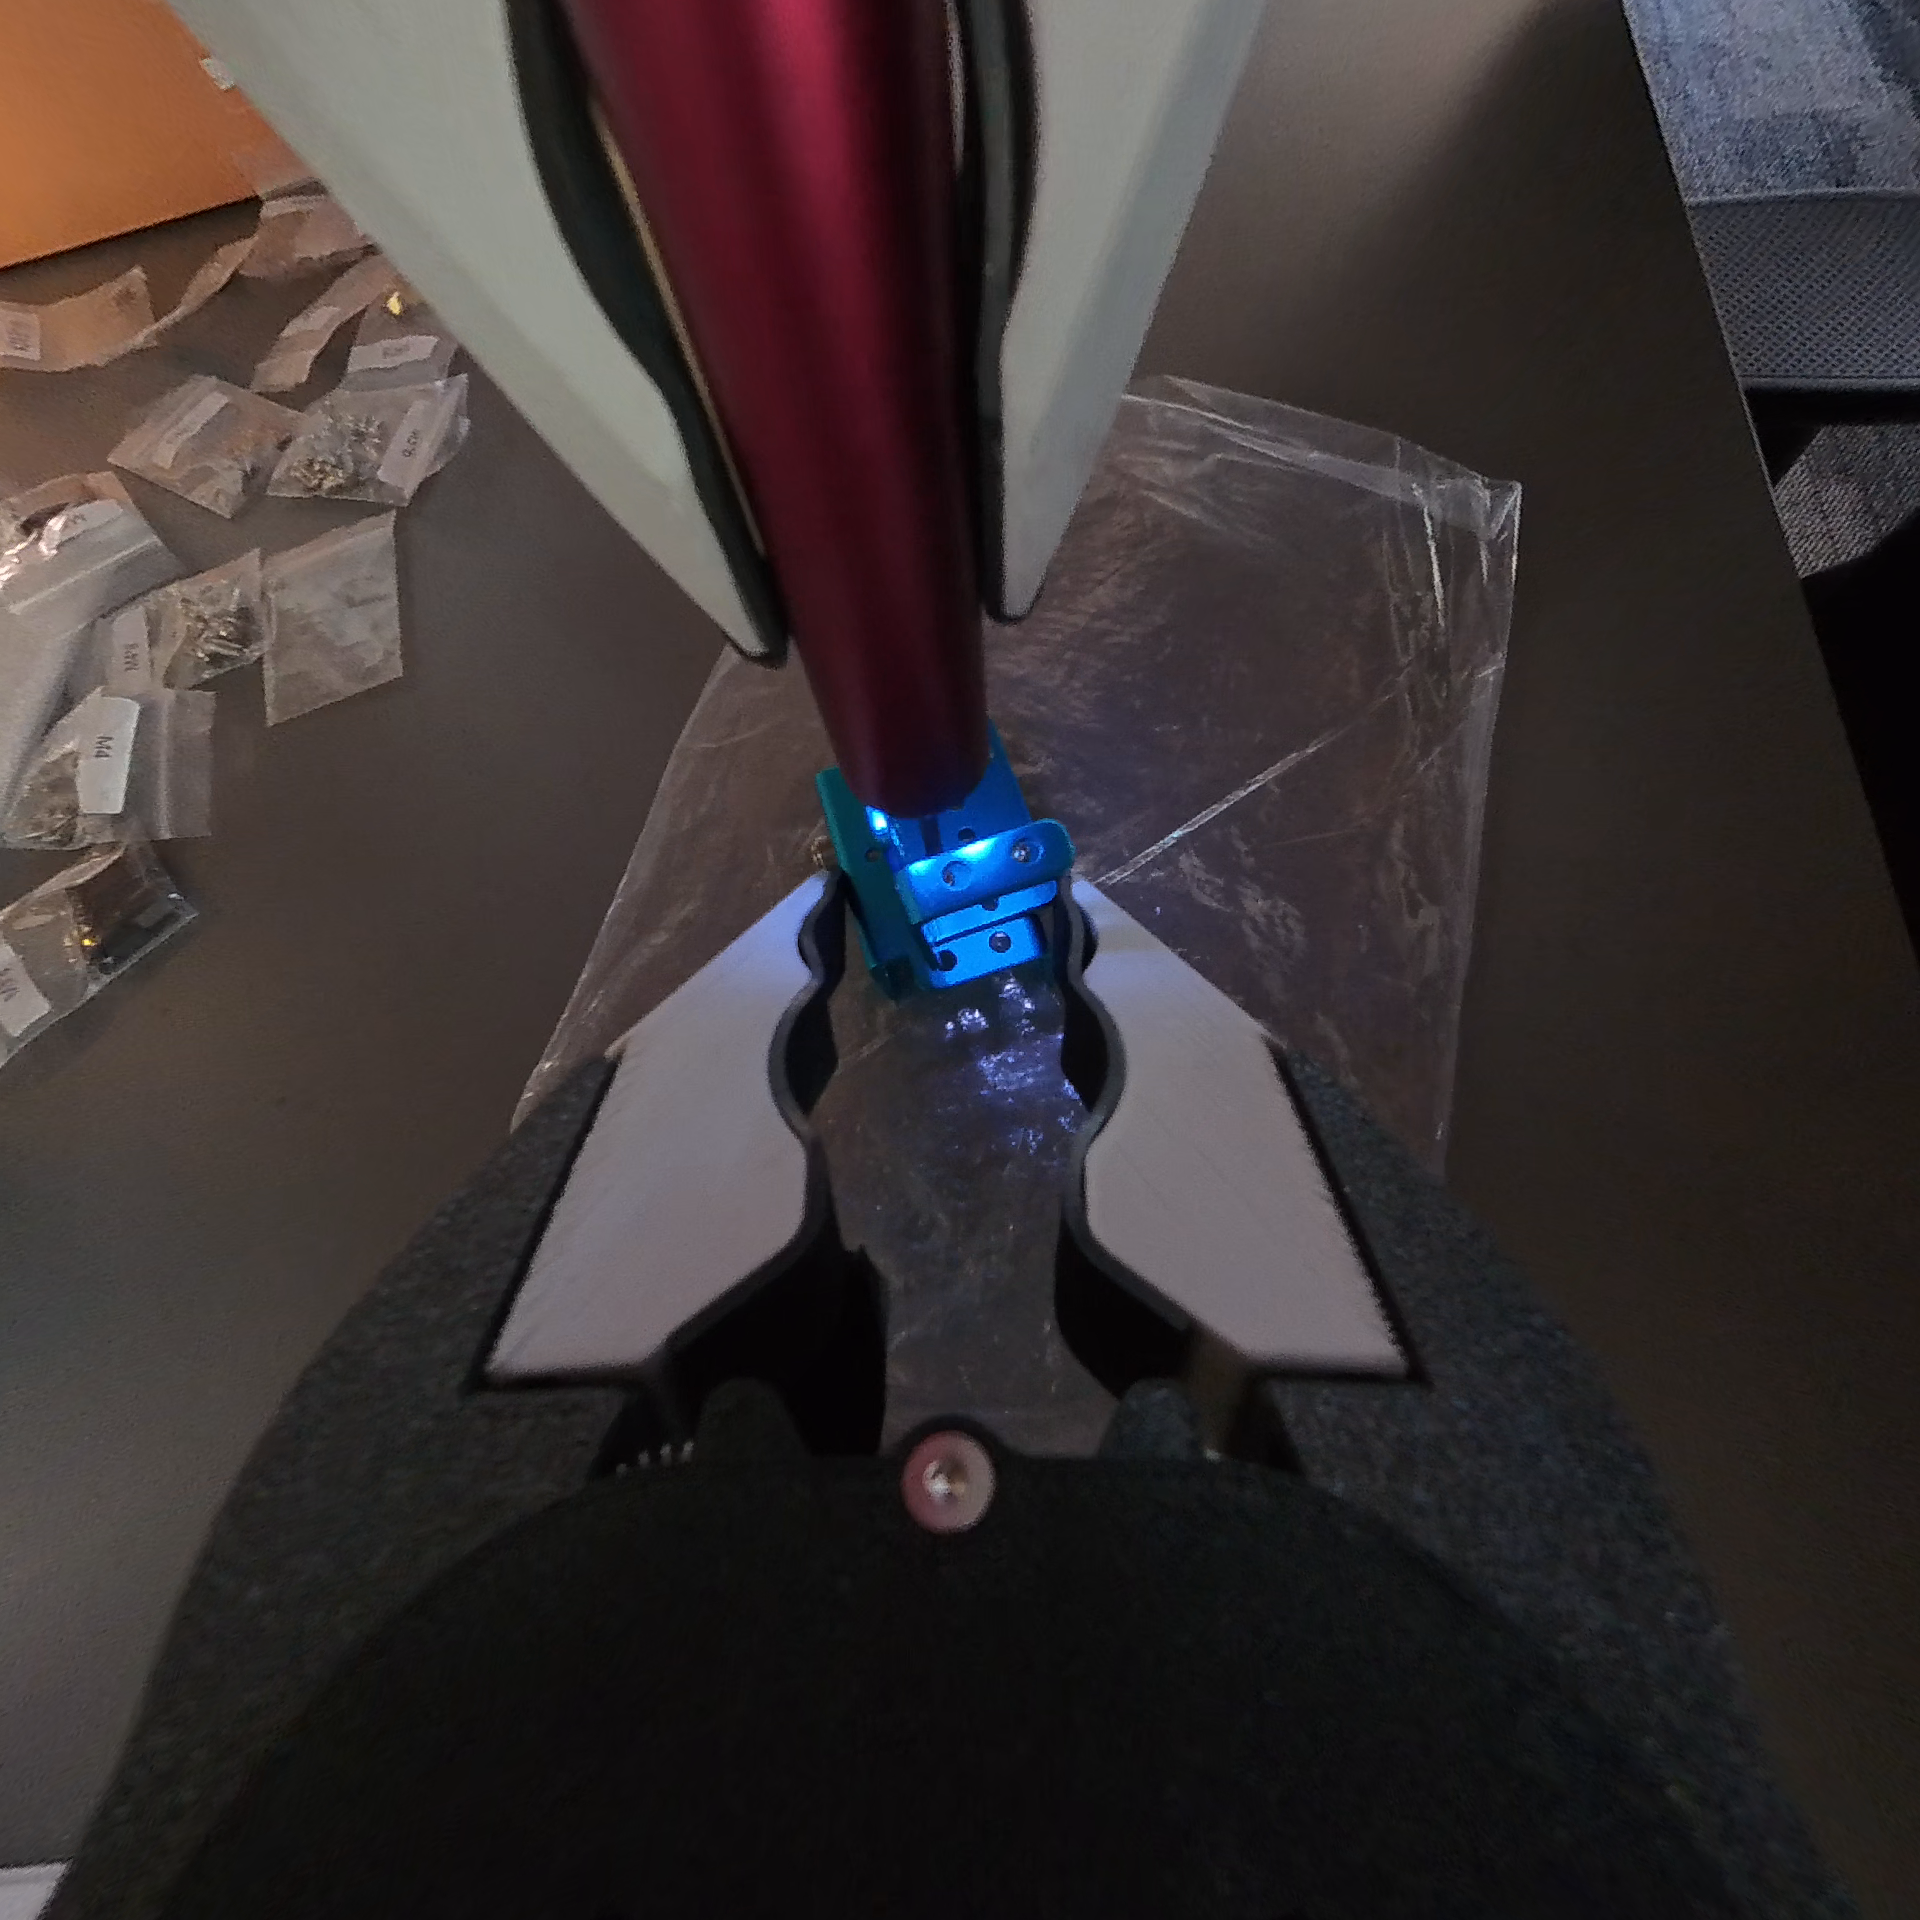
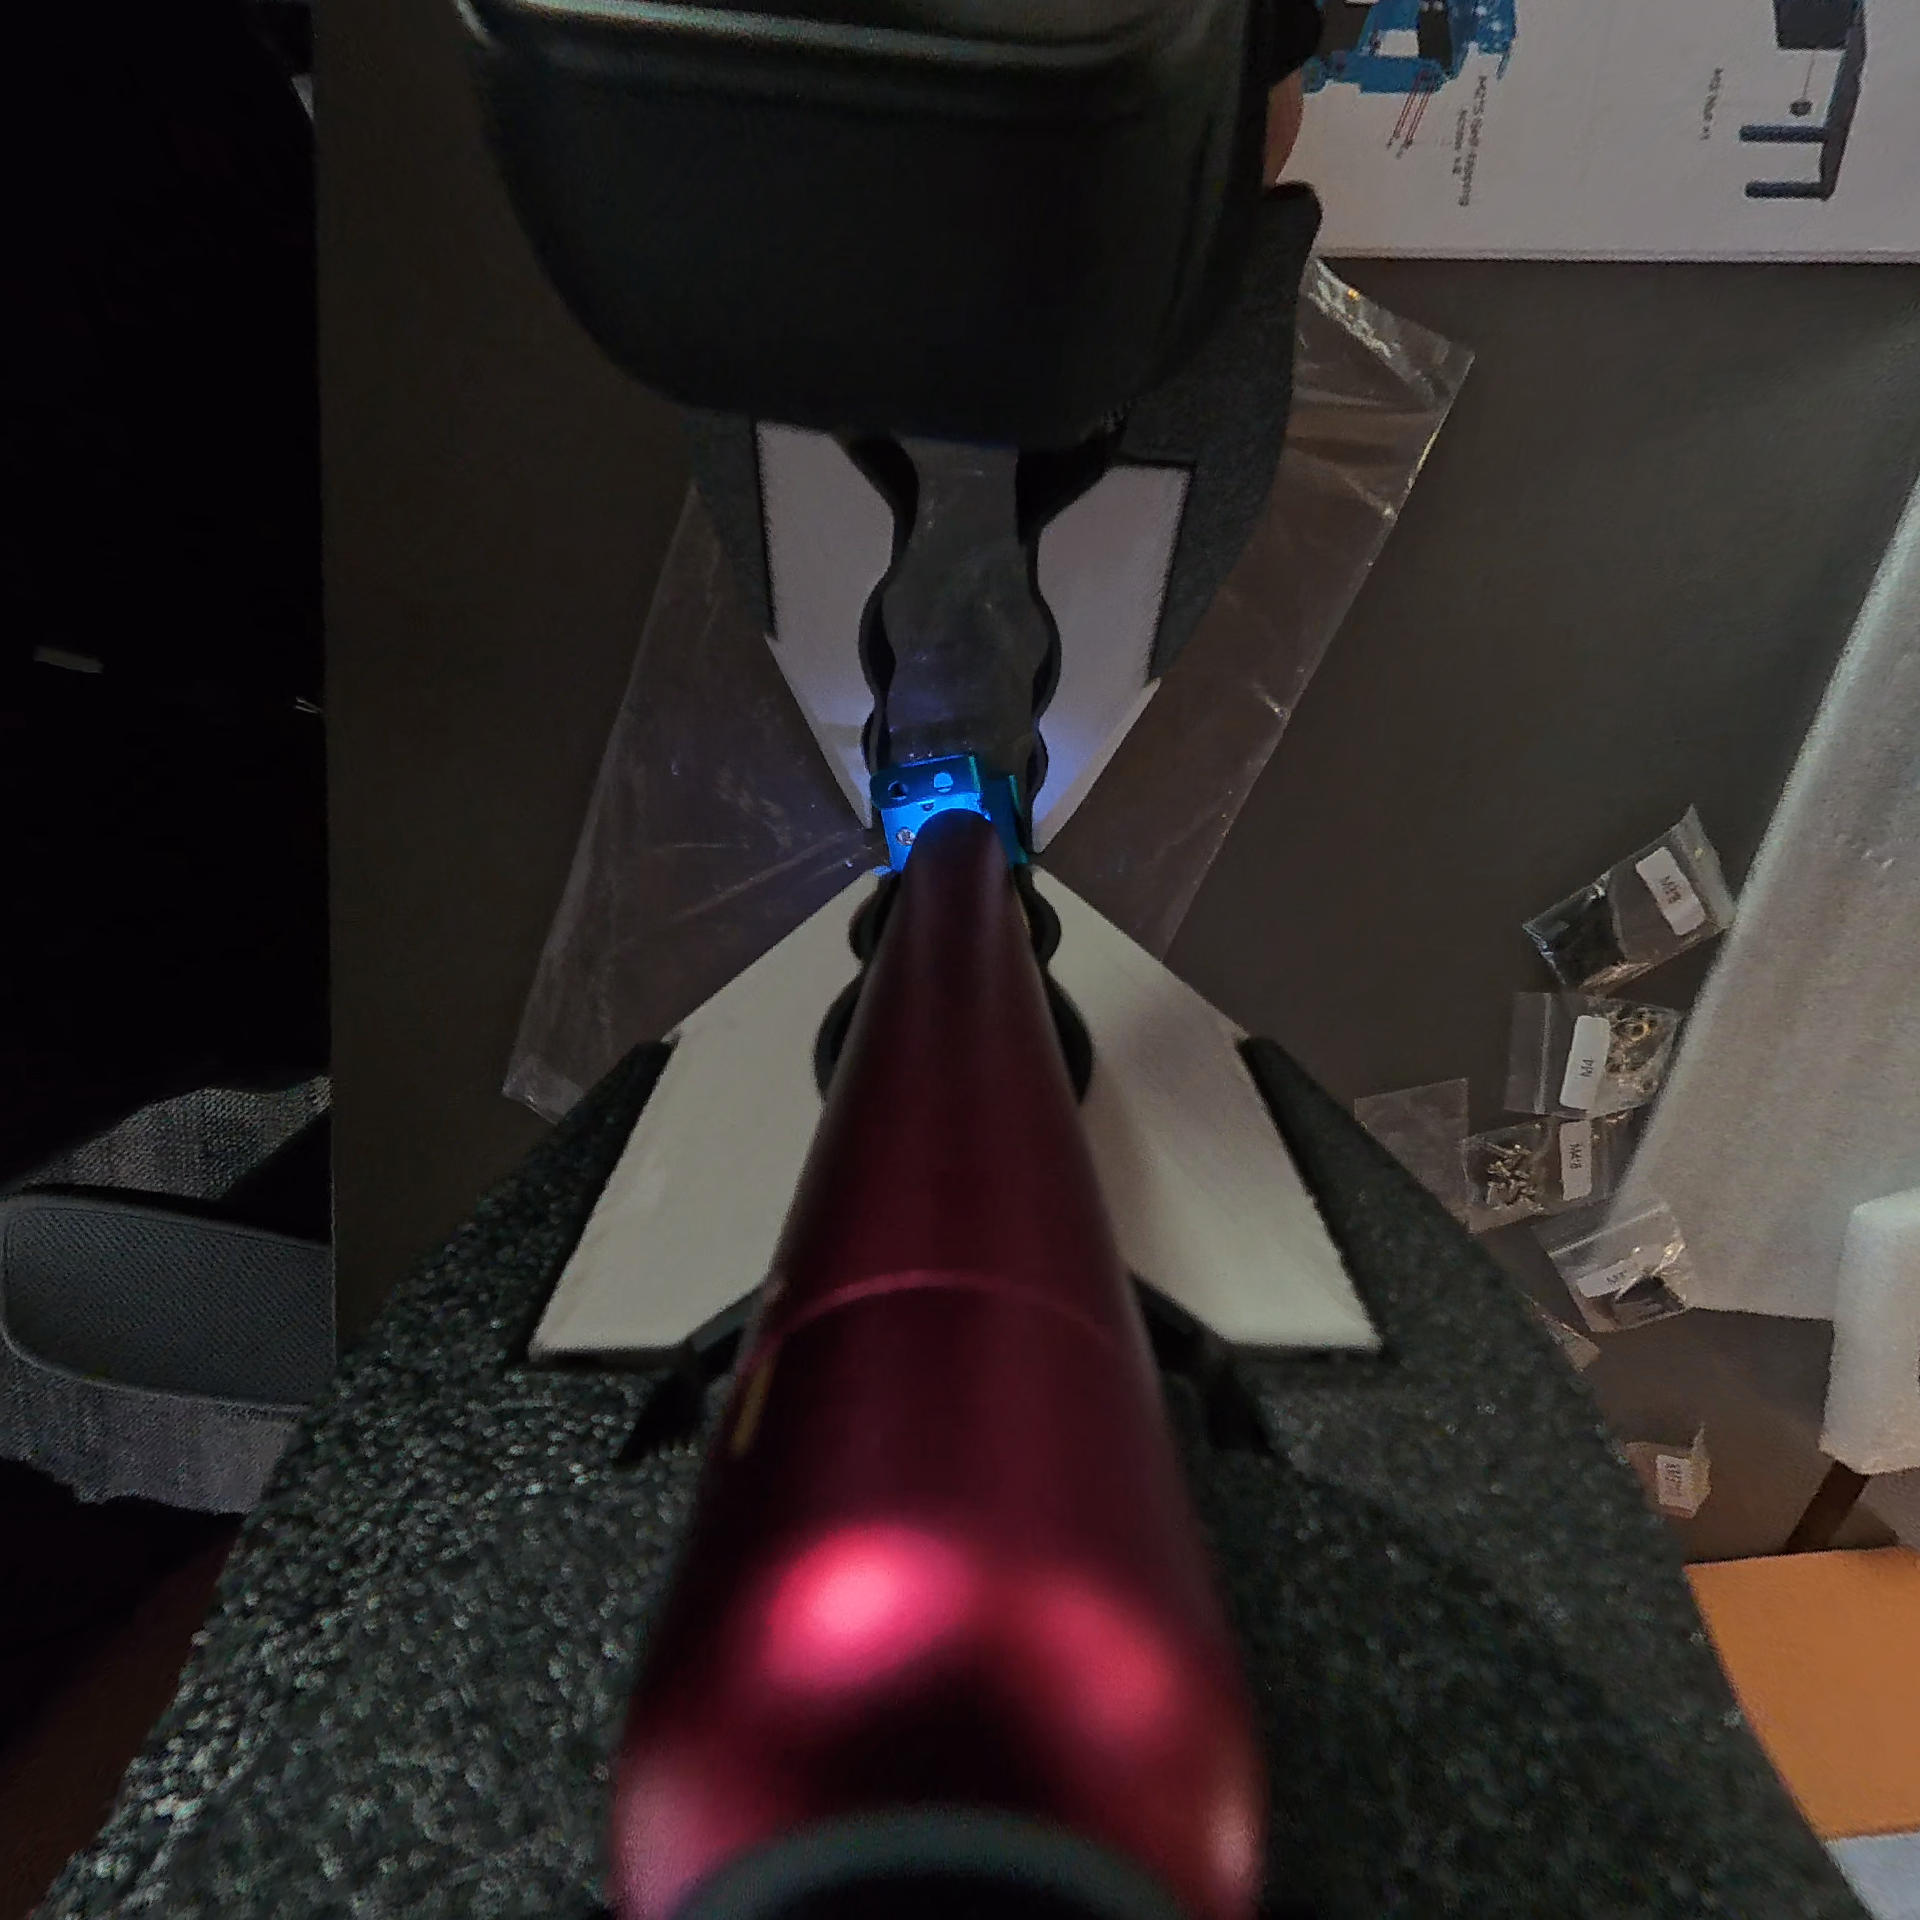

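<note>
My left gripper [image 1: 951,914] is shut on a small blue metal bracket [image 1: 977,951] with screw holes, just above a clear plastic sheet [image 1: 1299,675] on the dark table. My right gripper [image 2: 951,914] is shut on a dark red electric screwdriver [image 2: 935,1351]. The screwdriver's lit tip presses on the bracket [image 2: 914,800] from the opposite side. In the left wrist view the screwdriver [image 1: 831,364] comes down from the top between the right gripper's white fingers [image 1: 623,364]. In the right wrist view the left gripper [image 2: 951,800] faces me, with the plastic sheet [image 2: 675,831] under it.
Several small bags of screws [image 1: 208,571] lie left of the sheet; they also show in the right wrist view [image 2: 1590,1060]. An orange cardboard piece [image 1: 94,125], white foam [image 2: 1818,935] and a printed sheet [image 2: 1610,125] lie around. A grey chair [image 2: 156,1299] stands past the table edge.
</note>
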`<control>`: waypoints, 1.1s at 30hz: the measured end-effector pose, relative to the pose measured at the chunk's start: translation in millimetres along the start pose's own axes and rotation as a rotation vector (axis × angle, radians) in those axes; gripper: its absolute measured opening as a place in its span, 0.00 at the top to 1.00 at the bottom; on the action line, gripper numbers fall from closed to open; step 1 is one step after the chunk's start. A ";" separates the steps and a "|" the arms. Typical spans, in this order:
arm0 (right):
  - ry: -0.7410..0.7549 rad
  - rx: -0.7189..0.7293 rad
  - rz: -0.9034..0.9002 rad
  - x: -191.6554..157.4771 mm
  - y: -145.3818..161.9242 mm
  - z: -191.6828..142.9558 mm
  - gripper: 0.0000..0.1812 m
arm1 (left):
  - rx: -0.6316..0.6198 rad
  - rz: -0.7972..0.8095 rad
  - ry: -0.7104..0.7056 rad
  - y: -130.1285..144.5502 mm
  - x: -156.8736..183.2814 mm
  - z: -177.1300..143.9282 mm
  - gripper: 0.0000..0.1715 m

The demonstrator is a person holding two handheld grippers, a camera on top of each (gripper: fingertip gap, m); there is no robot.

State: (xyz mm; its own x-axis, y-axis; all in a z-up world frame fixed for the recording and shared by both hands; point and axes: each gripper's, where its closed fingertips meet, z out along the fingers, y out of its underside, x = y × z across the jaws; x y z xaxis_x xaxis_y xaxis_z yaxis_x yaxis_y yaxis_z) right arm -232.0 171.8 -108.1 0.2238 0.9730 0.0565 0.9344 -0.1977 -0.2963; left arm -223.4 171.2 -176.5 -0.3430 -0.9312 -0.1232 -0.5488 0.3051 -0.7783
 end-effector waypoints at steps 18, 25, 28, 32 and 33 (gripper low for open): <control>0.428 -0.060 0.423 53.7 173.9 -81.3 0.88 | 0.183 -0.546 0.248 -18.4 -22.3 -24.3 0.78; 0.070 -0.463 0.727 -38.9 246.6 -49.6 0.88 | 0.338 -0.971 0.486 -24.9 -41.5 -40.0 0.78; -0.016 -0.473 0.735 -51.7 245.4 -36.2 0.88 | 0.363 -1.035 0.498 -23.2 -48.8 -41.8 0.78; -0.061 -0.510 0.744 -49.4 254.3 -22.0 0.89 | 0.381 -1.089 0.490 -20.3 -56.3 -42.1 0.78; -0.075 -0.520 0.742 -47.6 257.4 -17.9 0.89 | 0.382 -1.099 0.485 -19.4 -57.8 -42.0 0.78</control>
State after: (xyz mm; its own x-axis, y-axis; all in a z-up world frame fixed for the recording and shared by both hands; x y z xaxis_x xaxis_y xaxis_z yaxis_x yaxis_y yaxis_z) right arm 2.9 72.5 -170.0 0.8162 0.5760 -0.0447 0.5689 -0.7877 0.2366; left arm -224.9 227.5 -128.5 -0.1347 -0.4627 0.8762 -0.4938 -0.7353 -0.4642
